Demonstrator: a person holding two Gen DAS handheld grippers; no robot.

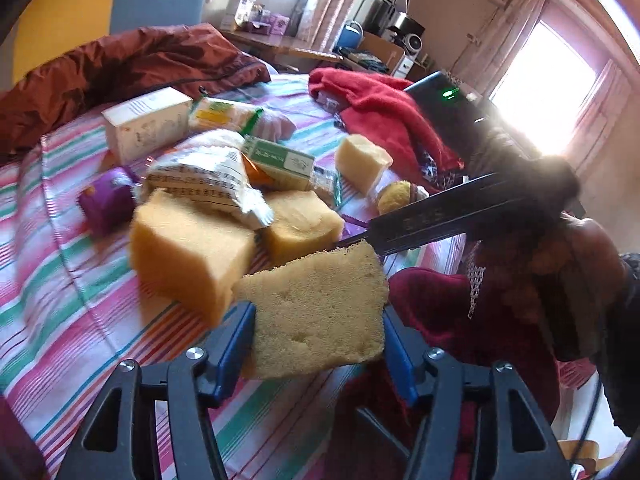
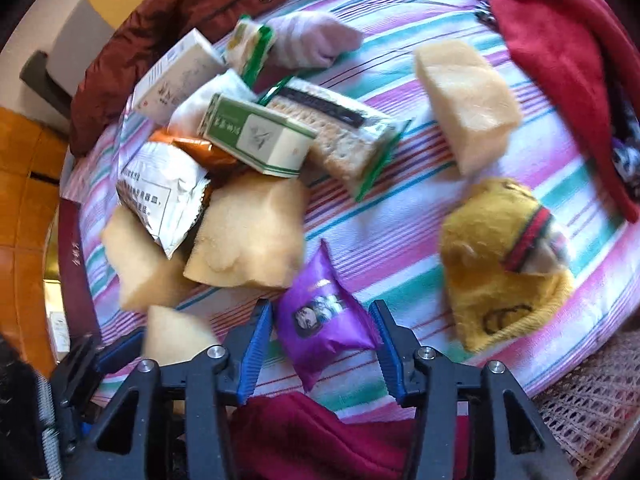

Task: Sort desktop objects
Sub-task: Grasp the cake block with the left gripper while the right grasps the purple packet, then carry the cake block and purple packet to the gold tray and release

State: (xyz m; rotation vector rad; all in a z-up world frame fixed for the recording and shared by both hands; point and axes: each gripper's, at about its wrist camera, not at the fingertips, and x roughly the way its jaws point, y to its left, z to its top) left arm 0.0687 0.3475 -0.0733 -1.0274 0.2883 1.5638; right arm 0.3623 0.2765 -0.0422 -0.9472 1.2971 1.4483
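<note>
My left gripper (image 1: 318, 316) is shut on a pale yellow sponge block (image 1: 320, 312) and holds it above the striped bedsheet (image 1: 60, 280); it also shows in the right wrist view (image 2: 176, 336). My right gripper (image 2: 322, 320) is open, its blue pads either side of a purple snack packet (image 2: 324, 320) lying on the sheet. The right gripper's black body (image 1: 460, 216) crosses the left wrist view. A pile lies beyond: sponge blocks (image 2: 248, 232), a green-white box (image 2: 260, 136), a cracker pack (image 2: 344, 140), a silver packet (image 2: 160, 196).
A yellow sock (image 2: 500, 264) and another sponge (image 2: 468, 104) lie to the right. A red garment (image 2: 560, 60) and a dark red jacket (image 2: 180, 4) border the sheet. A white box (image 2: 176, 76) and a purple packet (image 1: 106, 200) lie at the left.
</note>
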